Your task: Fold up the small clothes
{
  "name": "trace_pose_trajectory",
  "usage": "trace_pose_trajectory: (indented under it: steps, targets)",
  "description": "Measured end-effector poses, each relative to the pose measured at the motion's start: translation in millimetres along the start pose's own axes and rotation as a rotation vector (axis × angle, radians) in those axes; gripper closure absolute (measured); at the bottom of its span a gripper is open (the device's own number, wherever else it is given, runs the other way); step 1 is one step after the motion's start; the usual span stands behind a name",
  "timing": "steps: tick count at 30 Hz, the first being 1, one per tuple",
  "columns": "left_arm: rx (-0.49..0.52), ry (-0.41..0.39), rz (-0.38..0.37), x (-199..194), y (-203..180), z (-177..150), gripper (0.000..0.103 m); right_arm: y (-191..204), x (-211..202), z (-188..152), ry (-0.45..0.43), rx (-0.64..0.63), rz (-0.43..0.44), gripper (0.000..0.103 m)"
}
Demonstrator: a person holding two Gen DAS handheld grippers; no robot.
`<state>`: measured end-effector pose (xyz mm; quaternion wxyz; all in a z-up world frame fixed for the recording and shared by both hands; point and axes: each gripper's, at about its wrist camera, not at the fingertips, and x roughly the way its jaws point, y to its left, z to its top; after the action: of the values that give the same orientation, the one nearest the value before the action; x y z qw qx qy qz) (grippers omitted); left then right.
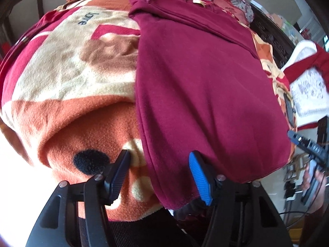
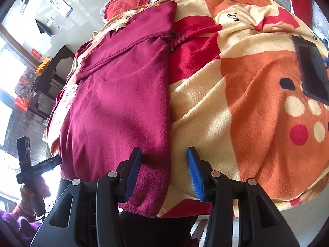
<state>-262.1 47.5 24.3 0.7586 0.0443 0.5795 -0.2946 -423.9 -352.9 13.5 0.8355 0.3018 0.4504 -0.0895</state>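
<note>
A dark red garment (image 1: 205, 82) lies flat and folded lengthwise on a fleece blanket (image 1: 72, 82), its near hem hanging over the bed's edge. My left gripper (image 1: 160, 164) stands open over the garment's near left corner: the blue pad rests on the cloth and the black pad is over the blanket. In the right wrist view the same garment (image 2: 123, 92) fills the left half. My right gripper (image 2: 164, 160) is open astride its near right corner, with the fold edge between the jaws and not pinched.
The blanket (image 2: 246, 82) is orange, cream and red. A dark phone (image 2: 312, 72) lies on it at the right. Red pillows (image 2: 123, 4) sit at the bed's far end. A white and red cloth (image 1: 308, 90) lies beyond the garment. A person's hand (image 2: 28, 193) holds the left tool.
</note>
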Motion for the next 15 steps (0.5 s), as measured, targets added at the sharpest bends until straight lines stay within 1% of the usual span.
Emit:
trace_pose_trajectory:
  steps: [4,6,8,10,12,13,15]
  targets:
    - [0.044,-0.008,-0.029,-13,-4,1,0.041,-1,1,1,0.005,-0.002,-0.002,0.076]
    - [0.048,0.000,-0.053,-16,-6,0,0.041,-1,1,1,0.004,0.000,-0.003,0.075]
    - [0.050,0.006,-0.060,-16,-7,-1,0.041,-2,2,2,0.003,0.007,-0.002,0.074]
    - [0.063,0.015,-0.036,-12,-8,-2,0.041,-2,3,2,0.002,0.009,-0.001,0.074]
    - [0.053,0.041,-0.004,-5,-7,-3,0.041,-2,3,2,0.003,0.006,0.000,0.074]
    - [0.039,0.055,-0.006,0,-7,-4,0.041,-3,3,2,0.004,0.005,0.001,0.073]
    - [0.032,0.047,-0.006,2,-6,-5,0.041,-3,3,2,0.005,0.006,0.001,0.073]
